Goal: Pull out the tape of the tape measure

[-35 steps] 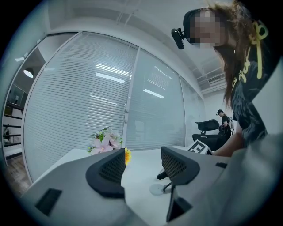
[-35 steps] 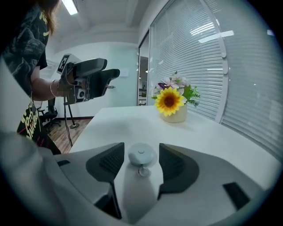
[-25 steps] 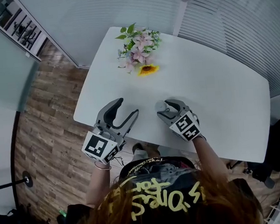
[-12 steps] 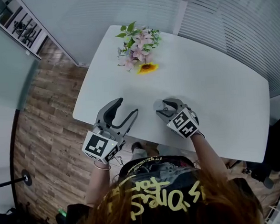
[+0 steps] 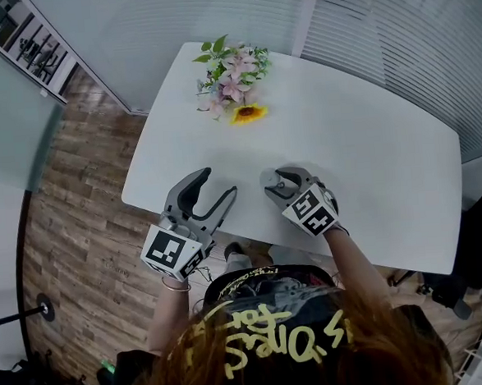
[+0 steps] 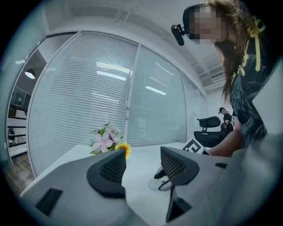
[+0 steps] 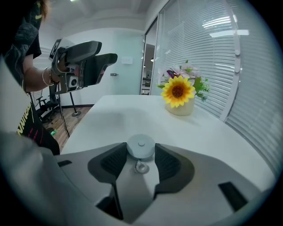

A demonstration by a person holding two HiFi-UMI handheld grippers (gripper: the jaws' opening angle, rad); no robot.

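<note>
A small round grey tape measure (image 7: 140,146) lies flat on the white table (image 5: 369,137), near its front edge. Its ring-shaped pull tab (image 7: 141,167) points back between the jaws. My right gripper (image 7: 140,152) tilts down over it; its jaws have just been closing and both pads now touch the disc's sides. In the head view the tape measure (image 5: 271,180) peeks out at the right gripper's (image 5: 277,185) tips. My left gripper (image 5: 216,183) hovers level to its left, open with nothing between its fingers. In the left gripper view the tape measure (image 6: 158,184) shows beyond the left gripper (image 6: 143,165).
A pot of pink flowers with a sunflower (image 5: 233,77) stands at the table's far left edge. Window blinds run behind the table. Wooden floor lies to the left, and an office chair (image 6: 210,123) stands further off.
The right gripper's jaws have narrowed onto the tape measure and it has edged slightly left. The left gripper has hardly moved.
</note>
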